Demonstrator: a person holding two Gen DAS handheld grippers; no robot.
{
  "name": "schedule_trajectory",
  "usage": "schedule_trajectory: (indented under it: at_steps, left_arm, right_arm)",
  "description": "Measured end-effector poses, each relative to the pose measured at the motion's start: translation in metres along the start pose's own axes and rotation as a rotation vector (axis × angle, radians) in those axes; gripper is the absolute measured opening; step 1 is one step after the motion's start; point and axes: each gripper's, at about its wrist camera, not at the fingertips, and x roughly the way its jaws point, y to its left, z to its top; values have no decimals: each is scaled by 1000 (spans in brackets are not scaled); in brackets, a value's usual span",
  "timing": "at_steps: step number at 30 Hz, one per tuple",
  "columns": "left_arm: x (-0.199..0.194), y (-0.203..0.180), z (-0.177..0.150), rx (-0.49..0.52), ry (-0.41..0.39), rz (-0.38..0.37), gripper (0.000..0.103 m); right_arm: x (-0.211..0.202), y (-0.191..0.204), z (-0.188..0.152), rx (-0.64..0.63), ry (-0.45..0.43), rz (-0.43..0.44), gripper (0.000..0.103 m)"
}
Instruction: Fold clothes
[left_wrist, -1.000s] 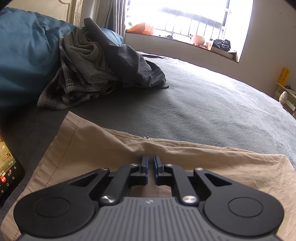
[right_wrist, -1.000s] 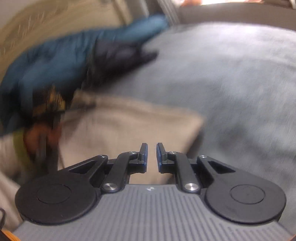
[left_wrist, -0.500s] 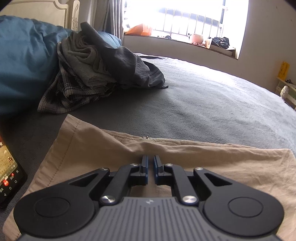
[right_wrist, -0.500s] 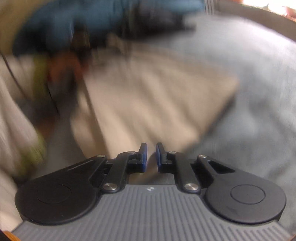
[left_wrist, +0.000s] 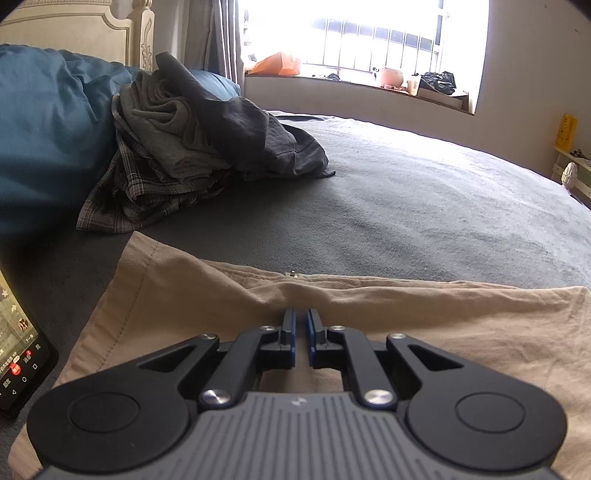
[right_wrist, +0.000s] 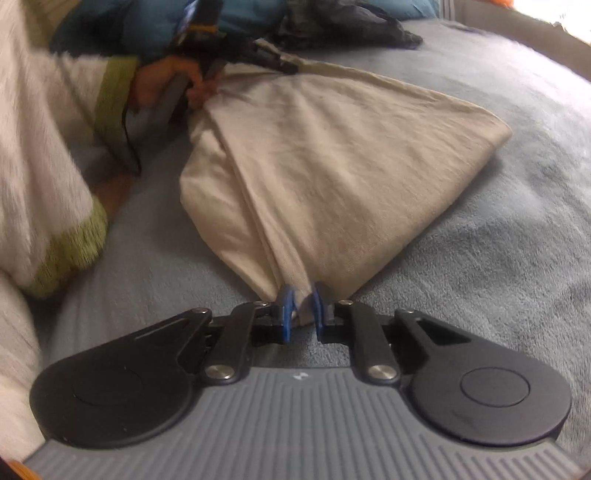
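- Bed: grey cover fills both my views; everything sits on it.
- Blue duvet: bunched at the head end, far left in L view.
- Clothes pile: dark grey, light grey & plaid pieces heaped beside the duvet, well apart from my grippers.
- Beige garment: lies on the bed nearest me, partly folded, creases running from one gripper to the other.
- Right gripper: narrow, blue pads pinching the garment's near corner, cloth bunched btwn them.
- Left gripper: fingers nearly together over the garment; can't tell from L view if cloth is caught. In R view it sits at the garment's far end.
- Phone: screen lit, on the bed just left of the garment.
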Motion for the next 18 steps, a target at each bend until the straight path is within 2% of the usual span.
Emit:
schedule_trajectory:
  at_steps: [4,9,11,15,18]
  left_arm:
    - [0,1,-2,-9,-11,-3,9]
    - [0,3,-2,-25,-17,-18,9]
    - [-1,5,-3,-33,-20,-26,9]
    - [-1,6,-3,-45,-23,-31,9]
    - [-1,8,-2,-54,-23,-39,9]
  right_arm:
    - [-17,15,7,-64,-23,-5,11]
    - [-5,17,-7,-85,43,-21,11]
    - [-16,15,3,-76,29,-18,11]
    - [-38,-1,25,42,-124,4,11]
    - [-28,-4,33,52,-155,-30,13]
